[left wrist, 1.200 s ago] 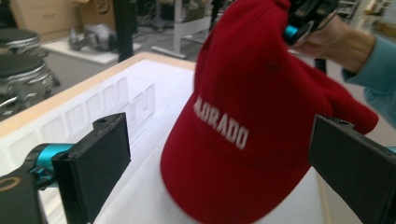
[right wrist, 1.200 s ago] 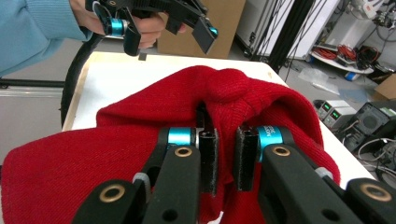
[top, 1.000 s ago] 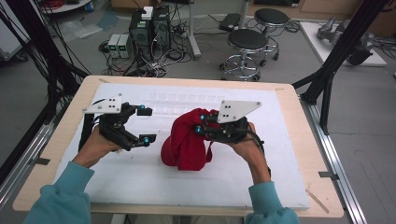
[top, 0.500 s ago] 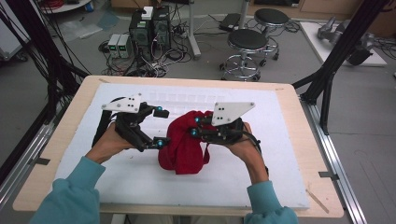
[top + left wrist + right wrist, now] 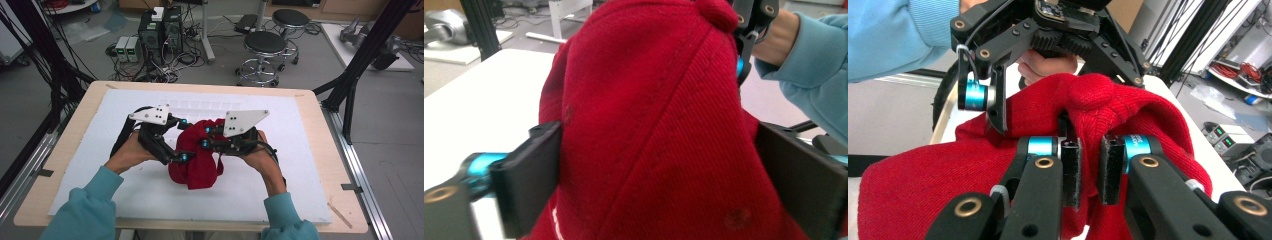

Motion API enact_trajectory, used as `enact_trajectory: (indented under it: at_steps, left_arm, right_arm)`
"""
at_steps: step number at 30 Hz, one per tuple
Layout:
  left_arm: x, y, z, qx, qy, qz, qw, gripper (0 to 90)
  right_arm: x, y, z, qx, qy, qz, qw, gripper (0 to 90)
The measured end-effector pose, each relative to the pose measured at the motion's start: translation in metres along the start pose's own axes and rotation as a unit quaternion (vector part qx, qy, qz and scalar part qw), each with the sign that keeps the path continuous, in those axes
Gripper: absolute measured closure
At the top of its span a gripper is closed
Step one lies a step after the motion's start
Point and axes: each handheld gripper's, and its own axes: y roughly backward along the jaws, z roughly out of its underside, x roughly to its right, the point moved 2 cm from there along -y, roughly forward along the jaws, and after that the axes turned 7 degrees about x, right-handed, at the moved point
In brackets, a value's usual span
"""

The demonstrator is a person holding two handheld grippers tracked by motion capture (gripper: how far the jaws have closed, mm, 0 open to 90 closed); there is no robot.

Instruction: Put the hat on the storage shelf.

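Mostly red ribbed-knit hat (image 5: pixel 659 130), rounded crown button

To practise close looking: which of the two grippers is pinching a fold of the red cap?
The right gripper: jaws nearly shut on the red cap; the left gripper's straddle its crown.

A wooden surface (image 5: pixel 320 165) covered by a white mat (image 5: pixel 280 185) is seen on a grey floor (image 5: pixel 400 130). Two round black stools (image 5: pixel 266 44), computer towers (image 5: pixel 161 31) with tangled cables and black frame struts (image 5: pixel 360 65) are placed beyond it.

The left gripper (image 5: pixel 183 140) has slid across to the red cap (image 5: pixel 197 155); its jaws, closing, now straddle it.
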Motion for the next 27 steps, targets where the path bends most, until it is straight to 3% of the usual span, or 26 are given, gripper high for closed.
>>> enact_trajectory:
  at_steps: [6, 14, 17, 27]
  left_arm:
    - [0.0020, 0.0034, -0.0014, 0.003, 0.002, 0.011, 0.9999, 25.4]
    - [0.0048, 0.0061, 0.0003, -0.006, 0.004, 0.010, 0.9999, 42.4]
    - [0.0058, 0.0063, -0.0002, -0.009, -0.005, 0.003, 0.9999, 52.3]
    - [0.0094, 0.0080, -0.0032, -0.017, -0.008, -0.046, 0.9987, 78.1]
  right_arm:
    - [0.0001, 0.0033, -0.0006, 0.005, 0.002, 0.003, 1.0000, 83.4]
    - [-0.0002, 0.0040, 0.0000, -0.006, 0.006, 0.006, 0.9999, 83.4]
    - [0.0002, 0.0036, 0.0002, -0.006, 0.005, 0.010, 0.9999, 83.4]
    - [0.0005, 0.0023, 0.0002, -0.010, 0.000, 0.025, 0.9996, 81.6]
